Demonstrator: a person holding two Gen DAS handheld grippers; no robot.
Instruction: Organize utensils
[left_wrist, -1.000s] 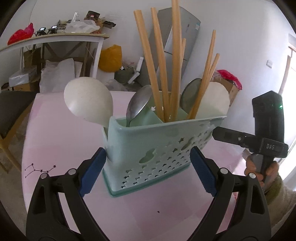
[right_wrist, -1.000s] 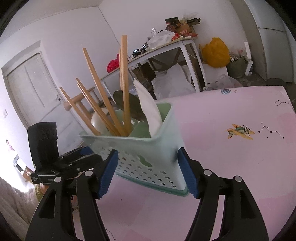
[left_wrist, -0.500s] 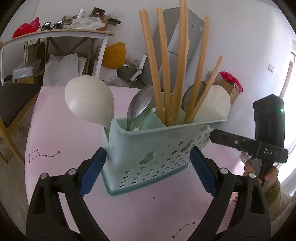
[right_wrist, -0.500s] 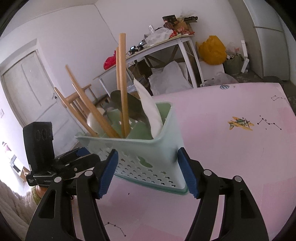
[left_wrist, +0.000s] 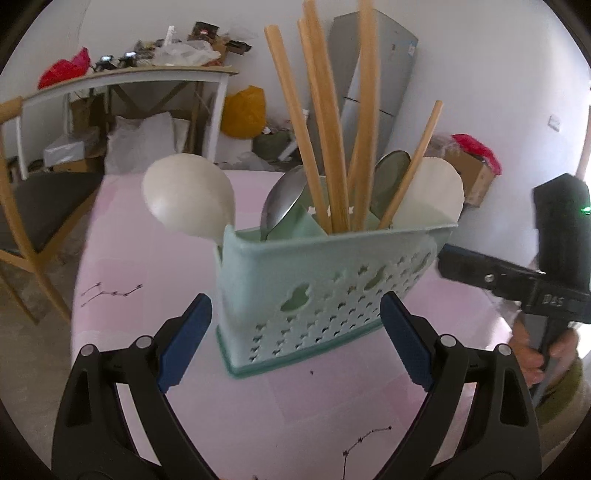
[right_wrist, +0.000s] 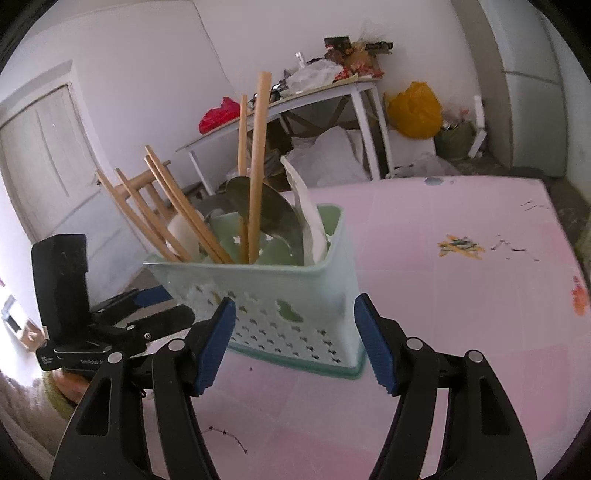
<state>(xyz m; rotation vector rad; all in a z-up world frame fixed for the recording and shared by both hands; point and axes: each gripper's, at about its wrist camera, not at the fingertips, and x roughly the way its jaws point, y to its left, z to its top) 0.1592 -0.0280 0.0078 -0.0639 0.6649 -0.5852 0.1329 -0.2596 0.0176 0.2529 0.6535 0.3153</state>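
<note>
A mint-green perforated utensil basket (left_wrist: 325, 280) (right_wrist: 266, 288) is on or just above the pink table (left_wrist: 155, 266). It holds several wooden chopsticks (left_wrist: 325, 140) (right_wrist: 256, 158), a white ladle (left_wrist: 188, 199), a metal spoon (left_wrist: 280, 203) and a white spatula (left_wrist: 428, 192) (right_wrist: 306, 210). My left gripper (left_wrist: 293, 301) has its blue pads against the basket's lower corners, shut on it. My right gripper (right_wrist: 294, 303) clamps the basket's narrower end between its pads. Each gripper shows in the other's view: the right gripper (left_wrist: 448, 258) at the basket's right end, the left gripper (right_wrist: 166, 306) at its left side.
A wooden chair (left_wrist: 22, 206) stands off the table's left edge. Behind are a cluttered white table (left_wrist: 147, 74) (right_wrist: 332, 92), a yellow bag (right_wrist: 413, 110), a grey fridge (left_wrist: 376, 66) and a door (right_wrist: 44, 155). A hand (left_wrist: 532, 354) holds the right gripper's handle.
The basket stays fixed between both pairs of pads while the table's prints and the room slide past, so it is carried along. The chopsticks have shifted inside it.
</note>
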